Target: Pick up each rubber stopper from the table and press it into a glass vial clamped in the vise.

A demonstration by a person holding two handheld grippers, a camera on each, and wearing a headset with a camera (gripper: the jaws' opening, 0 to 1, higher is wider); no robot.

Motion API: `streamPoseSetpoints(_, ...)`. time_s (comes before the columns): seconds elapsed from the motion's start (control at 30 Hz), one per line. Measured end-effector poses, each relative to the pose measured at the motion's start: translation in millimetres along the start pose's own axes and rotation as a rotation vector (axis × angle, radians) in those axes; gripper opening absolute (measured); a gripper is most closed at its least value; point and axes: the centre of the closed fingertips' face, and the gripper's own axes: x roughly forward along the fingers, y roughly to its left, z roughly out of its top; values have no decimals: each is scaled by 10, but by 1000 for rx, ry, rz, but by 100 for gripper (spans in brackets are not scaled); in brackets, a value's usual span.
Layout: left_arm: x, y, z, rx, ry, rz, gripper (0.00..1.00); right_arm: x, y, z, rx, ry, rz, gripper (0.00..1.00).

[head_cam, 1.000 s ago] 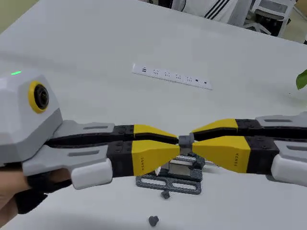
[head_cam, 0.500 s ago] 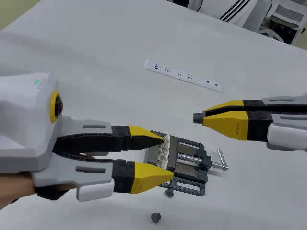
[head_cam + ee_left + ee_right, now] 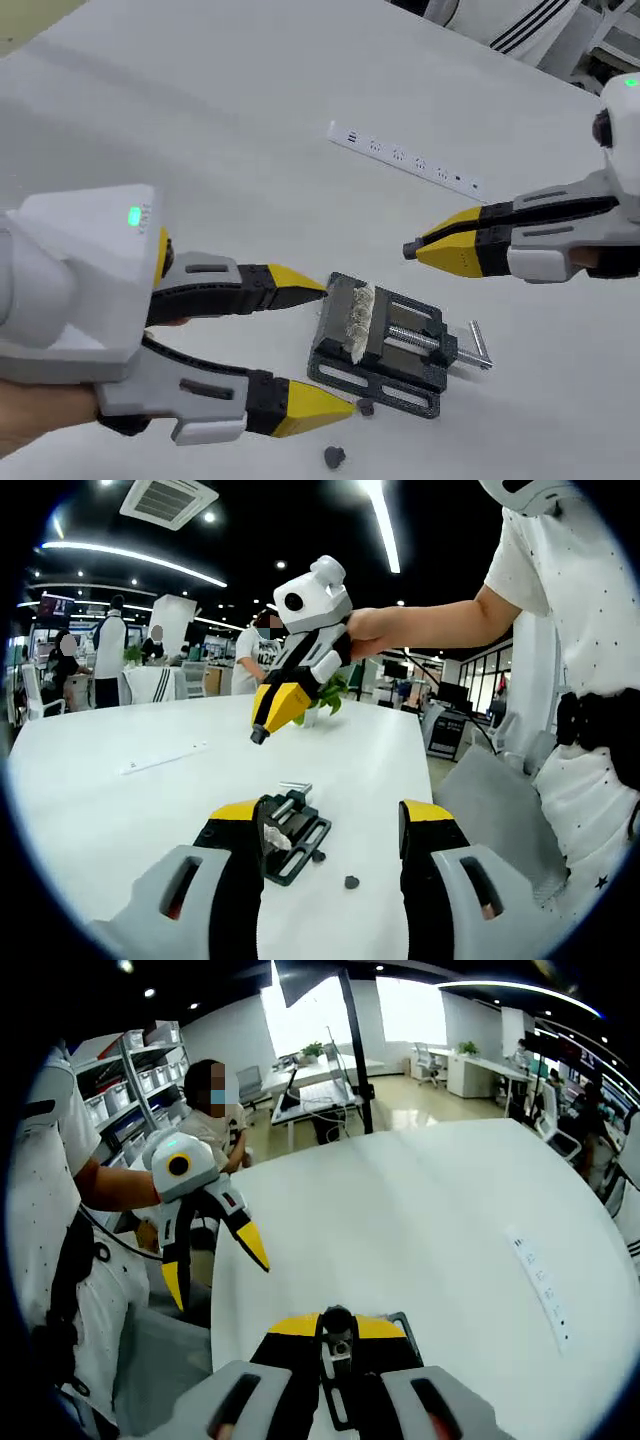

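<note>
Right now we are pinching one stopper (image 3: 337, 1318) at the tip of the right tongs (image 3: 412, 250), jaws pressed together on it. We are holding it raised, above and off to one side of the vise (image 3: 400, 352). We are holding the left tongs (image 3: 338, 349) spread wide and gripping nothing, with the vise's near end sitting between their tips.

The vials (image 3: 358, 312) are standing clamped in the vise, just ahead of the left tips and below the right ones. They are showing as a pale cluster, and we cannot tell whether any is already plugged. A loose stopper (image 3: 334, 457) is lying on the table (image 3: 200, 120) just beside the left tongs' lower jaw. A second stopper (image 3: 366, 407) is lying by the vise's base near that same jaw.

As we are judging it, the task is partway at most: one stopper is picked up but not yet pressed in, and at least two are waiting.
</note>
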Motion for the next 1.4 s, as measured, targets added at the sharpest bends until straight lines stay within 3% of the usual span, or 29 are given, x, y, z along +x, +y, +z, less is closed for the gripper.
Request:
streamPoseSetpoints(0.3,-11,92,-217,51,60,32,66,342,-219,-249,-94,173,-9,5)
streamPoseSetpoints(0.47,-6,125,-281,59,68,47,75,504,-295,-410,-154,262,-21,5)
streamPoseSetpoints(0.63,7,160,-327,62,71,58,80,601,-353,-506,-196,316,-34,5)
streamPoseSetpoints(1.0,33,205,-359,68,74,73,87,758,-469,-649,-258,386,-36,5)
streamPoseSetpoints(1.4,10,192,-362,54,65,79,86,821,-472,-693,-280,410,-36,5)
